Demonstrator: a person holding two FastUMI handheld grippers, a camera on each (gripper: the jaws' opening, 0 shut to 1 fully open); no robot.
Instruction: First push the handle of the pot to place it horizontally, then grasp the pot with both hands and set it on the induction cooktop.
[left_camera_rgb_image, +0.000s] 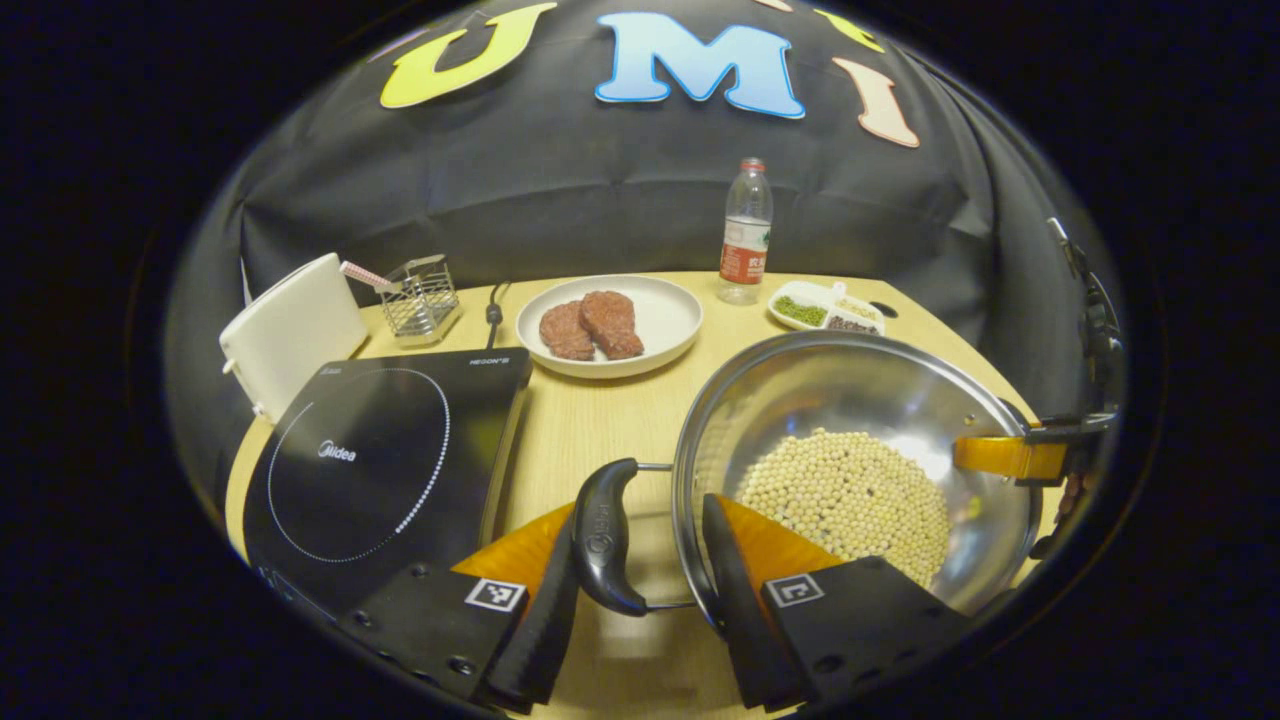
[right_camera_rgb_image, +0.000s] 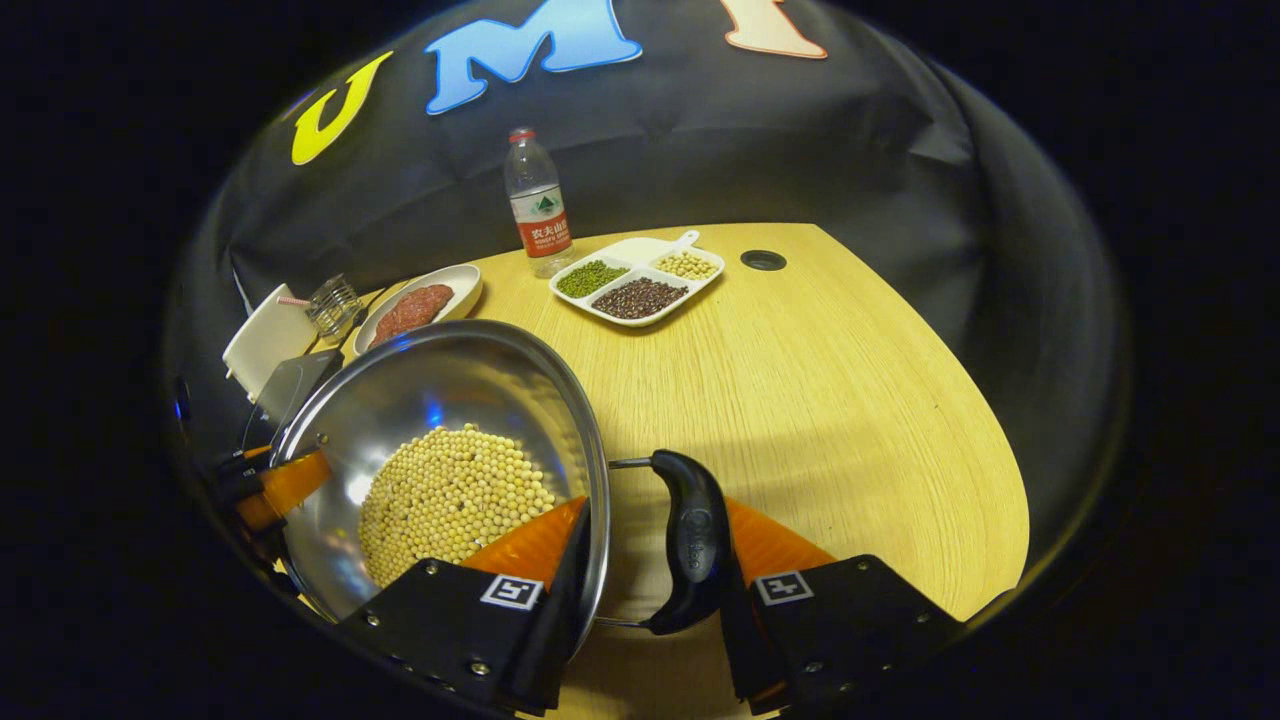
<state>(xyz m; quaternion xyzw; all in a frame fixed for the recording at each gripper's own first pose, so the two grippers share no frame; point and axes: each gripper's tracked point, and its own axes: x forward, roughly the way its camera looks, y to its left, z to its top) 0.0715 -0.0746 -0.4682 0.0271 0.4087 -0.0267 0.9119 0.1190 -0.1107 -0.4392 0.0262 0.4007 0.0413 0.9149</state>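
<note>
A steel pot (left_camera_rgb_image: 860, 390) holding soybeans (left_camera_rgb_image: 850, 495) sits right of the black induction cooktop (left_camera_rgb_image: 390, 450). My left gripper (left_camera_rgb_image: 645, 515) clamps the pot's near side, one finger outside the black handle (left_camera_rgb_image: 605, 540) and the other inside the rim. My right gripper (right_camera_rgb_image: 655, 510) holds the opposite side of the pot (right_camera_rgb_image: 450, 390) the same way, across its black handle (right_camera_rgb_image: 690, 540) and the rim. Each gripper also appears at the pot's far rim in the other's view, the right gripper (left_camera_rgb_image: 1010, 455) and the left gripper (right_camera_rgb_image: 280, 485). Whether the pot rests on the table I cannot tell.
Behind the pot are a white plate (left_camera_rgb_image: 670, 310) with two meat patties, a water bottle (left_camera_rgb_image: 745, 235) and a divided dish (left_camera_rgb_image: 825, 310) of beans. A white box (left_camera_rgb_image: 290, 335) and a wire basket (left_camera_rgb_image: 420, 295) stand behind the cooktop. Bare wooden table (right_camera_rgb_image: 850, 400) stretches to the right.
</note>
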